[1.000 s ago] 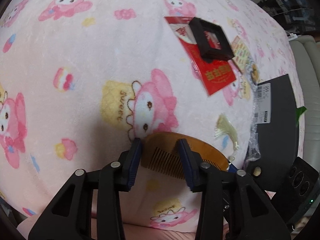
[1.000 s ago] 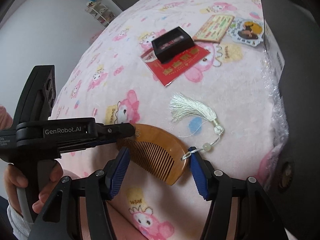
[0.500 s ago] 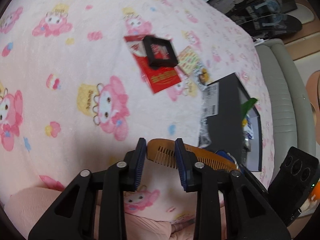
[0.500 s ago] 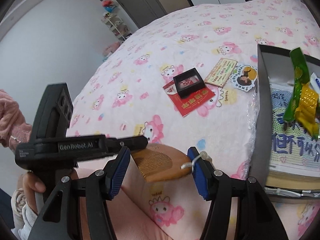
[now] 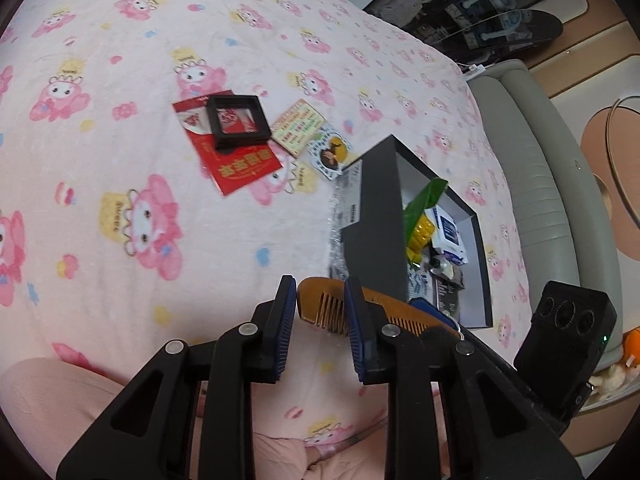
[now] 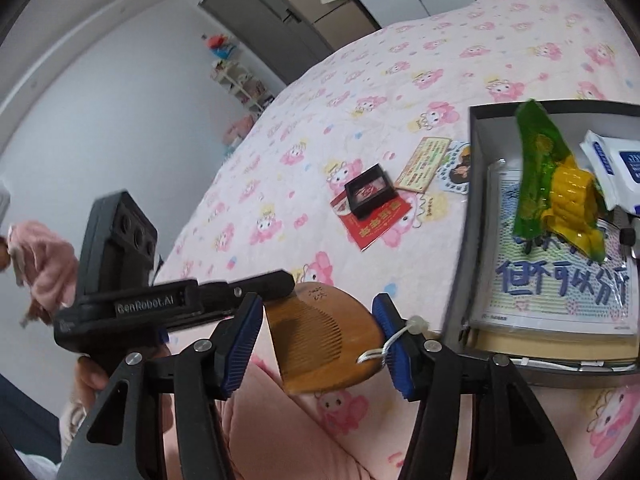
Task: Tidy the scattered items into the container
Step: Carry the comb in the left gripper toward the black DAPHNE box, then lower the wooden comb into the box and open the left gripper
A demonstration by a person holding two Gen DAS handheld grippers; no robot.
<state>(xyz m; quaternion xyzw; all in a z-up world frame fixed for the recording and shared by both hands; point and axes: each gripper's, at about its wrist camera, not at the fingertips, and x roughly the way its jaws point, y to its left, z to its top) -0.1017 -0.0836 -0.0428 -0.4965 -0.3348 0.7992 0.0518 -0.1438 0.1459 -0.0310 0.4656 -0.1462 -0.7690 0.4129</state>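
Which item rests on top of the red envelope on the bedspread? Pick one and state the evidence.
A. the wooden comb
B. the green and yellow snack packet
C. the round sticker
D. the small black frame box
D: the small black frame box sits on the red envelope, while the wooden comb is held off the bed between the two tools' jaws.

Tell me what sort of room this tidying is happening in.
Most likely a bedroom at home: the work surface is a bed under a pink cartoon-print blanket, with a padded grey headboard at one edge and tall wardrobe doors against the far wall.
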